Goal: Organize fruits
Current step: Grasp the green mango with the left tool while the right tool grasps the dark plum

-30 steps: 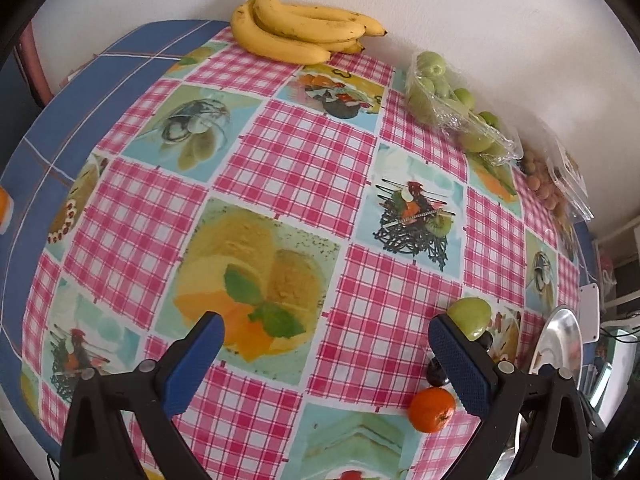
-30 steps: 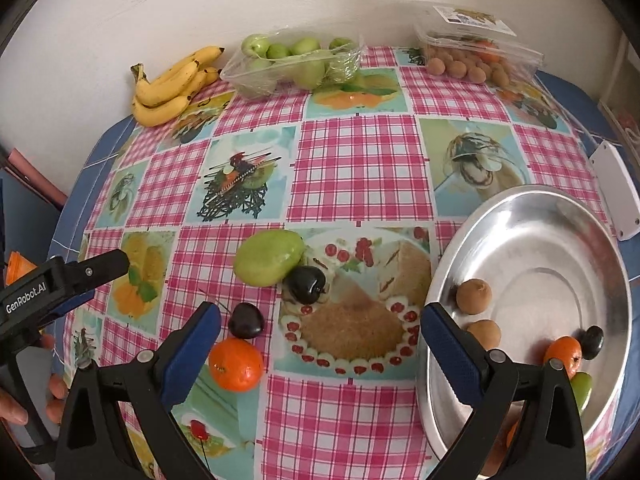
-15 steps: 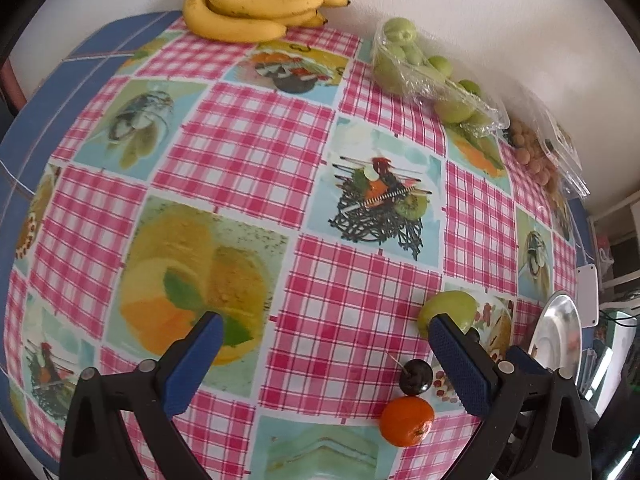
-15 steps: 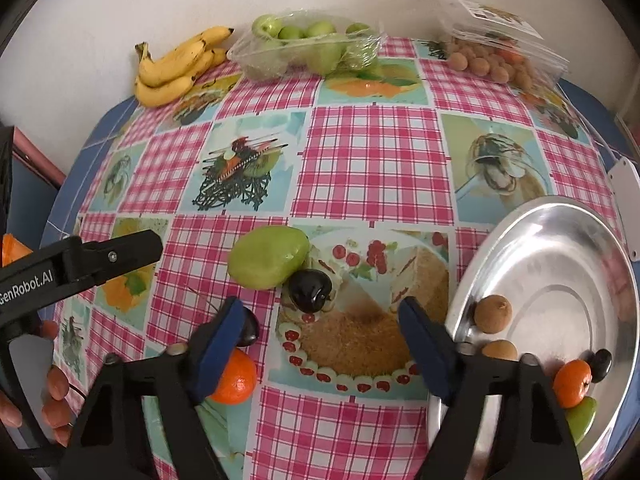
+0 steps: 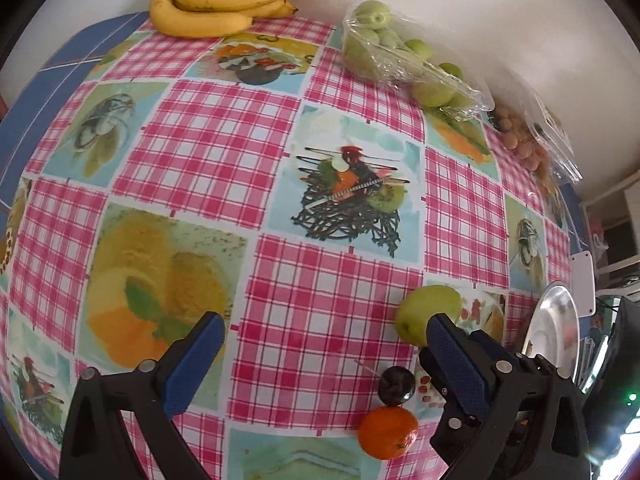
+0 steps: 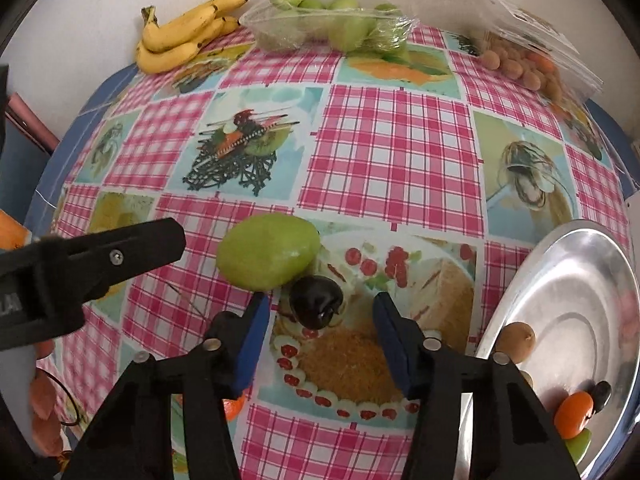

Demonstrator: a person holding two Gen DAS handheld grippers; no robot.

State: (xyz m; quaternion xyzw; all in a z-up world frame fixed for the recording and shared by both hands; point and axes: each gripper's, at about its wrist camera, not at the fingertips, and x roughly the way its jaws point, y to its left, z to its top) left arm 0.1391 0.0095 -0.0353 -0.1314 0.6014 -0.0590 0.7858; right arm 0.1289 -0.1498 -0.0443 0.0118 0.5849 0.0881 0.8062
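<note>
- Blue-padded and spread wide, the left gripper (image 5: 320, 344) held nothing over the checked tablecloth (image 5: 192, 152); a green fruit (image 5: 428, 312), a dark cherry (image 5: 397, 385) and an orange mandarin (image 5: 387, 432) lay near its right finger.
- Right wrist: the right gripper (image 6: 320, 328) stood open, jaws flanking the dark cherry (image 6: 316, 306), apparently untouched. Picking seemed in hand; next, closing gently, then carrying it to the steel tray (image 6: 568, 280).

Shiny metal plate (image 6: 568, 280), glossy printed tablecloth (image 6: 392, 160) (oilcloth-like), crinkled clear plastic bag (image 6: 332, 24)
</note>
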